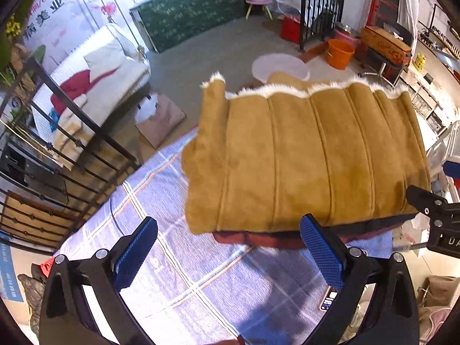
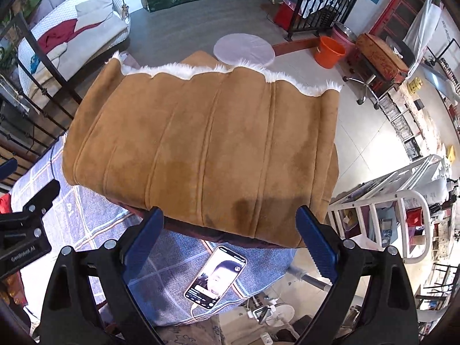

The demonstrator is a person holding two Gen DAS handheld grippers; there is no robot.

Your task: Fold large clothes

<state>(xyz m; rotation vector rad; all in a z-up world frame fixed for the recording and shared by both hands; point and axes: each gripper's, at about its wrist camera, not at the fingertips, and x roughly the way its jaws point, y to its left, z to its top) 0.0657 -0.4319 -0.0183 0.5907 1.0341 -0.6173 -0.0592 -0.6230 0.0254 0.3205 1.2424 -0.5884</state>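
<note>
Folded on the tabletop (image 1: 178,273): tan coat (image 1: 302,158). Just beside coat's near edge: phone (image 2: 216,279), both grippers (image 1: 230,256) (image 2: 230,241), fingers spread, empty.

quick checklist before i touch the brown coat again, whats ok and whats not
1. Left gripper open and empty: ok, fingers spread, nothing between them.
2. Right gripper open and empty: ok, fingers spread just short of the coat's near edge.
3. Brown coat folded into a compact block: ok, panels lie flat, white fur trim along the far edge.
4. Coat fully on the checked cloth: not ok, its far and right sides seem to overhang the edge.
5. Phone clear of the work: not ok, it lies on the cloth just in front of the coat, cable attached.
6. Dark red layer under the coat sitting squarely: cannot tell, only a strip shows.
</note>
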